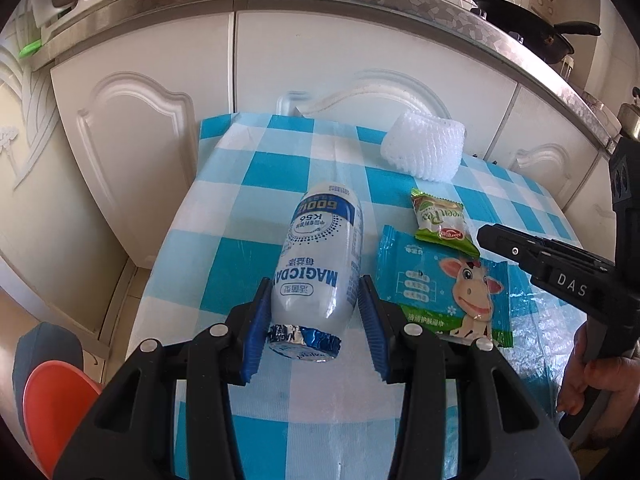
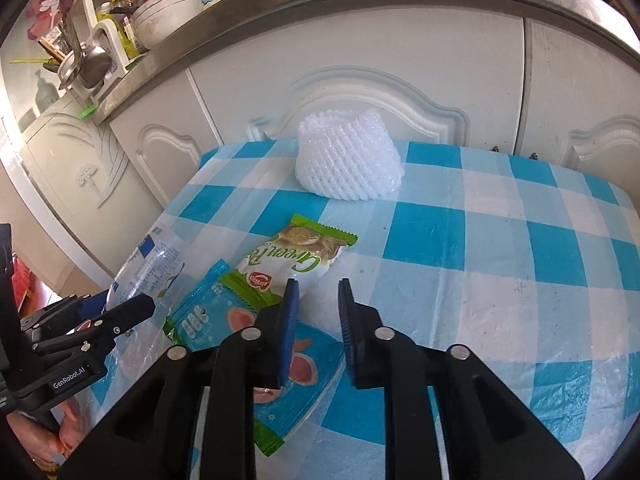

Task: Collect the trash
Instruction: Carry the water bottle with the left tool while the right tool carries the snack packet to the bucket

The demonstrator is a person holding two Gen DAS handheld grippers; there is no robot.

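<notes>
Legible: "MAGICDA", "600" and "K56" on the white bottle [image 1: 316, 256]; "Green" on the green snack wrapper [image 2: 296, 258]; "DAS" on the right claw [image 1: 490, 236]; "GenRobot.AI" on the left claw [image 2: 132, 306].

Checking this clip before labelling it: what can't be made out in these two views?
- Left wrist view: whether the left gripper actually presses its pads on the bottle; the angle hides the contact.
- Right wrist view: the wipes packet is largely covered by the right gripper.
- Left wrist view: the orange object is cut off by the edge and the gripper body.
</notes>
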